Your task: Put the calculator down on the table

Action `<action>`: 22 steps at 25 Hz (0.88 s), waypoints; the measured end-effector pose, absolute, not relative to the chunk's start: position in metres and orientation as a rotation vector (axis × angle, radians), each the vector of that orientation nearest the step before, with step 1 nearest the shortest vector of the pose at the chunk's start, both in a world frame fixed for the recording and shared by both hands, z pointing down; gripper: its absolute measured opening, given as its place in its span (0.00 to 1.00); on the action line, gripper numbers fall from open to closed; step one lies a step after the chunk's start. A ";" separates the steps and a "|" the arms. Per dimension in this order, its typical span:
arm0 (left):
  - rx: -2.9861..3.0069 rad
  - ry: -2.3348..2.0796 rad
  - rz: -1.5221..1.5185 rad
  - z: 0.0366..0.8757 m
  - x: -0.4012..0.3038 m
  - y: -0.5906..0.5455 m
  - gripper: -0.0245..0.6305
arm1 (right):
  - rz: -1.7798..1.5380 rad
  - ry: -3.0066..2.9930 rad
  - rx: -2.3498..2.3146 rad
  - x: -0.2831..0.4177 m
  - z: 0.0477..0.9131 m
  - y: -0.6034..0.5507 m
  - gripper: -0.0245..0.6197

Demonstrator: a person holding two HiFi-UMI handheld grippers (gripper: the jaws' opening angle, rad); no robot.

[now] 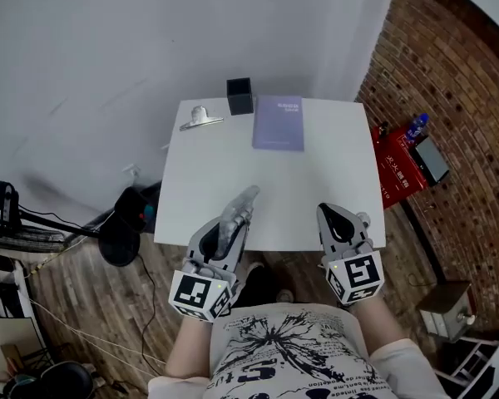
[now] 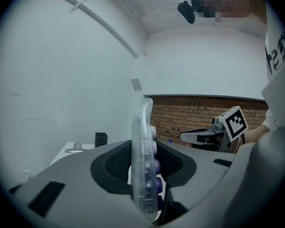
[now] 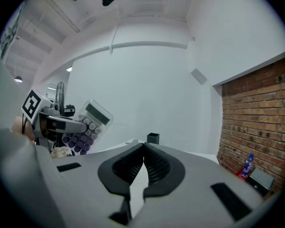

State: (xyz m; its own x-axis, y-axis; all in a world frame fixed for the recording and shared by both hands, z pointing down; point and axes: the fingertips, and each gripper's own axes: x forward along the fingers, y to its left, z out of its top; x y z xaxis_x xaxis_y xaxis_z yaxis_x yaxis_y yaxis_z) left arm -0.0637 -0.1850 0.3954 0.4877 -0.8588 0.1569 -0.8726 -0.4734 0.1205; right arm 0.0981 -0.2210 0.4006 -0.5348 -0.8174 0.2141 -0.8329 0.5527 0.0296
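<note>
Left gripper point(image 2: 145, 169): jaws partly closed and clamped on the calculator point(image 2: 143, 141), one ribbed pad against each broad face. The calculator is a clear plastic unit with white and purple keys. In the left gripper view it stands on edge, its upper end reaching well past the pads. In the right gripper view its display and key face are visible, tilted.

Right gripper point(image 3: 143, 148): jaws closed, with the pad tips meeting. Nothing is between them.

Position relative to the table point(image 1: 216, 181): the left gripper sits at the near edge, left of centre, and the calculator projects over the white top. The calculator is held in the air and has not been set down. The right gripper sits at the same near edge, towards the right corner, well apart from the left gripper.

Other items on the table, all at the far edge:
- a metal clip point(image 1: 201, 119), at the left
- a black open-topped box point(image 1: 239, 96), just right of the clip
- a purple booklet point(image 1: 279, 123), lying flat beside the box

Off the table's right side, a red box point(image 1: 397, 166) and a blue bottle point(image 1: 416, 126) lie on the floor by the brick wall point(image 1: 457, 98).
</note>
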 end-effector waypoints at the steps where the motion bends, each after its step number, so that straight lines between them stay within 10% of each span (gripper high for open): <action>1: 2.533 -1.469 0.119 0.404 -0.065 -0.199 0.25 | 0.118 -2.578 1.385 0.094 0.405 -0.233 0.06; 22: 2.073 -1.023 0.268 0.645 -0.032 -0.358 0.26 | 0.428 -2.357 1.385 0.079 0.571 -0.377 0.06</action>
